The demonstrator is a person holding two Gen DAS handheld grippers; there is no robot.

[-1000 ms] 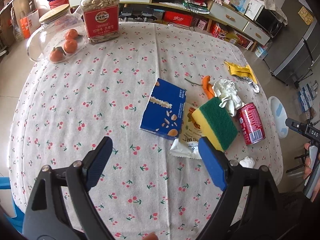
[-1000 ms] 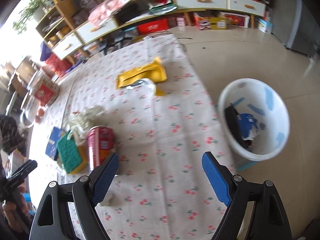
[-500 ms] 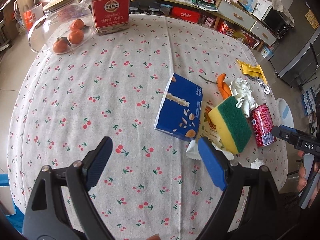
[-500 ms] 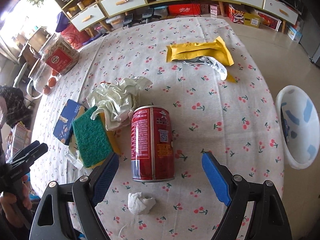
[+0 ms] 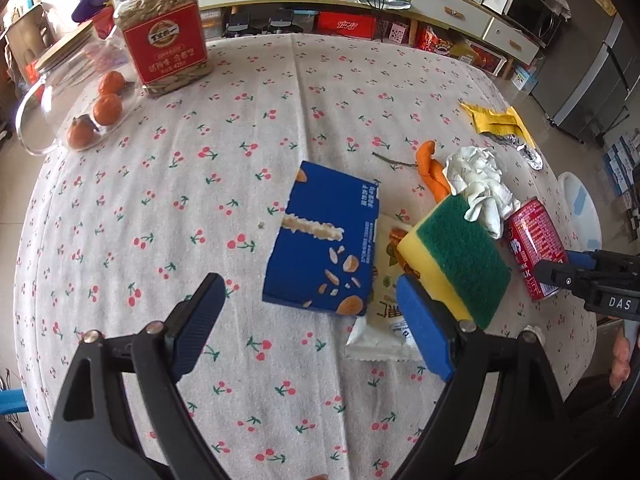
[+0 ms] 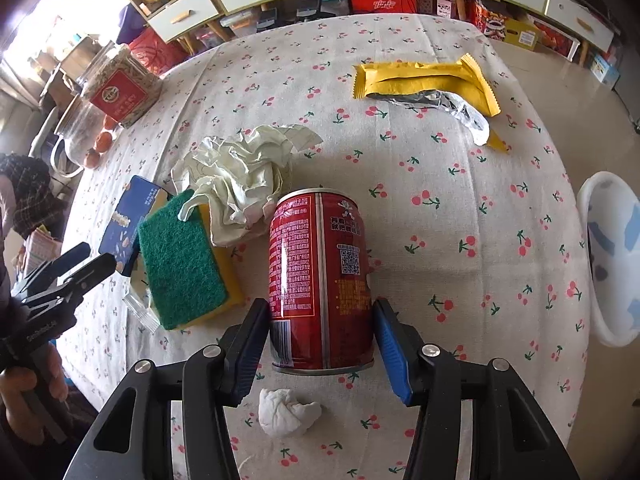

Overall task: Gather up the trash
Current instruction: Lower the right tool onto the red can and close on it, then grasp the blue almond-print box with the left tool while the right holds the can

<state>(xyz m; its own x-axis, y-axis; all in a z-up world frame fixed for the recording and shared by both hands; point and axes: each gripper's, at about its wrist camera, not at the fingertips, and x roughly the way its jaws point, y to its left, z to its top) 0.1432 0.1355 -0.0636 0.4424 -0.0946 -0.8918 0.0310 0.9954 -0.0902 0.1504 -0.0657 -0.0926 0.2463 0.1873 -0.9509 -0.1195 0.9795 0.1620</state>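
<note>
The right gripper (image 6: pixel 320 340) is closing around the red can (image 6: pixel 320 276) lying on the bench (image 6: pixel 440 208), pads at its lower end, so it risks tipping out, while the left gripper (image 5: pixel 308 320) is hovering wide and empty.

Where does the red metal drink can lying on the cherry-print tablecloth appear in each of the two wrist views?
Left wrist view: the red metal drink can lies at the right edge, right of the green-and-yellow sponge.
Right wrist view: the can is at centre, between the closing right gripper.
Shared landmark: the sponge.
</note>
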